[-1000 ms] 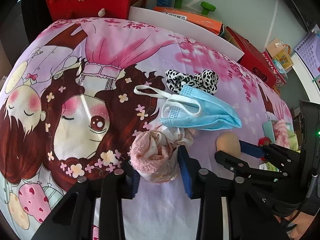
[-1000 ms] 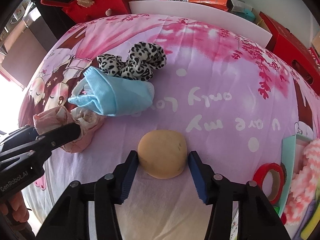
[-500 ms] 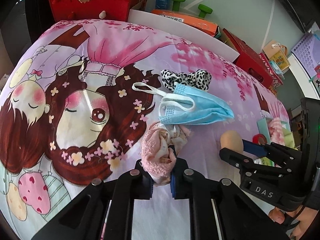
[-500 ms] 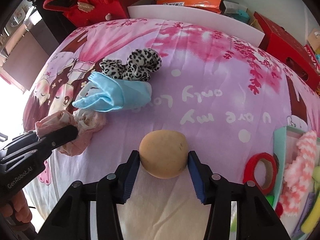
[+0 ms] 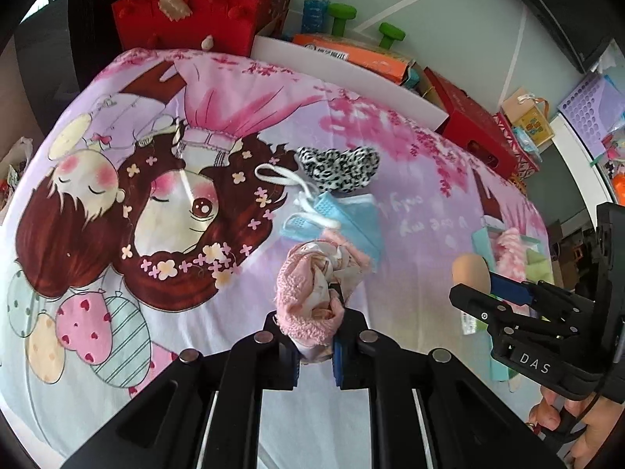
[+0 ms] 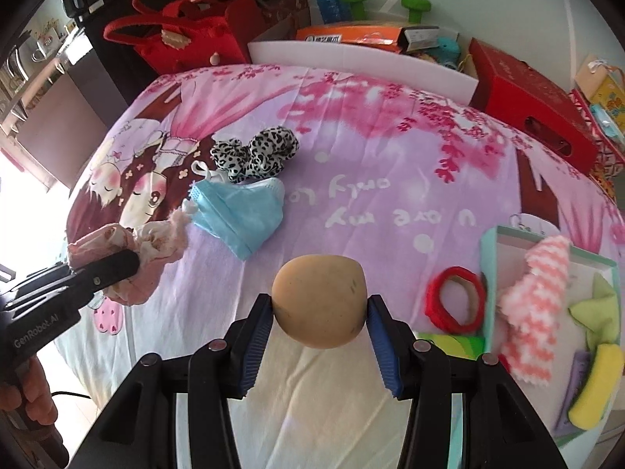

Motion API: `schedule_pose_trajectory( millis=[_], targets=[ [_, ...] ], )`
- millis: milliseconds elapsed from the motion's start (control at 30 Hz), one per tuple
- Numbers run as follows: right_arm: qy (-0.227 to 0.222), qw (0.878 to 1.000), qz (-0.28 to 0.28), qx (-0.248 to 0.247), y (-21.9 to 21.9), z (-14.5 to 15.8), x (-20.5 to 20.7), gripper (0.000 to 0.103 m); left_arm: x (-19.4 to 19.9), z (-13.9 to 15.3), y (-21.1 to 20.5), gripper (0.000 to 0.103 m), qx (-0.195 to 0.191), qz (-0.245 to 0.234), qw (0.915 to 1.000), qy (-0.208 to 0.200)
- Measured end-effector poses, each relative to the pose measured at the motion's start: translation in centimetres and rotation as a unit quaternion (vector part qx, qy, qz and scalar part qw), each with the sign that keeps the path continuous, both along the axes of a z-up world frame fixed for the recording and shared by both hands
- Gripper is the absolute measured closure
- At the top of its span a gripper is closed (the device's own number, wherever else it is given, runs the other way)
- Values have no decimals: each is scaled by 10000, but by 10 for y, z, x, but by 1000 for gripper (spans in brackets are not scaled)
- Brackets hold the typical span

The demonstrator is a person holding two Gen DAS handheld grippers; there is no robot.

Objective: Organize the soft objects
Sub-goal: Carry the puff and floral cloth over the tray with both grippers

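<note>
My left gripper [image 5: 314, 346] is shut on a crumpled pink fuzzy cloth [image 5: 312, 293] and holds it off the bedsheet; the cloth also shows in the right wrist view [image 6: 129, 258]. My right gripper [image 6: 320, 332] is shut on a tan sponge ball [image 6: 320, 301], lifted above the sheet; the ball shows in the left wrist view [image 5: 470, 271]. A blue face mask [image 6: 242, 211] and a leopard-print scrunchie [image 6: 258, 152] lie on the sheet. A teal box [image 6: 488, 250] at the right holds a pink-white knit piece [image 6: 535, 289] and yellow-green soft items [image 6: 597, 383].
A red hair tie ring [image 6: 455, 301] lies beside the teal box. Behind the cartoon sheet [image 5: 117, 195] stand a red felt bag [image 5: 195, 19], a white foam board [image 6: 351, 58], an orange box [image 6: 343, 35] and a red carton [image 6: 531, 97].
My left gripper closed on the pink cloth and lifted it. My right gripper closed on the tan ball and raised it off the sheet, shifting toward the teal box.
</note>
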State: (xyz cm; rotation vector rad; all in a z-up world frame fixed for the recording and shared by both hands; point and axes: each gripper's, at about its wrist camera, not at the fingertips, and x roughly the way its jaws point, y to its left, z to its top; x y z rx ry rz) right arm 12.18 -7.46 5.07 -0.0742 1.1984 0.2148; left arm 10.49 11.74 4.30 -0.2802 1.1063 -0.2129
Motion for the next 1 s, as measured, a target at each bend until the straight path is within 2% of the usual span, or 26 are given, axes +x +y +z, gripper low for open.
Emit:
schedule_pose_trajectory(
  millis=[300,533,1000],
  targets=[
    [-122,9998,-136,0,-25,26,-22,51,-17,37,-29,91,-2,-218,9994,-273],
    [-177,9992,-367,59,-61,37,-34,51,-22,50,-66,91,26,-473,9983,-334],
    [-152,9930,-1163,124,-180,32,-53,51,-26,52,-189,90,68,-1297,9909,-344]
  ],
)
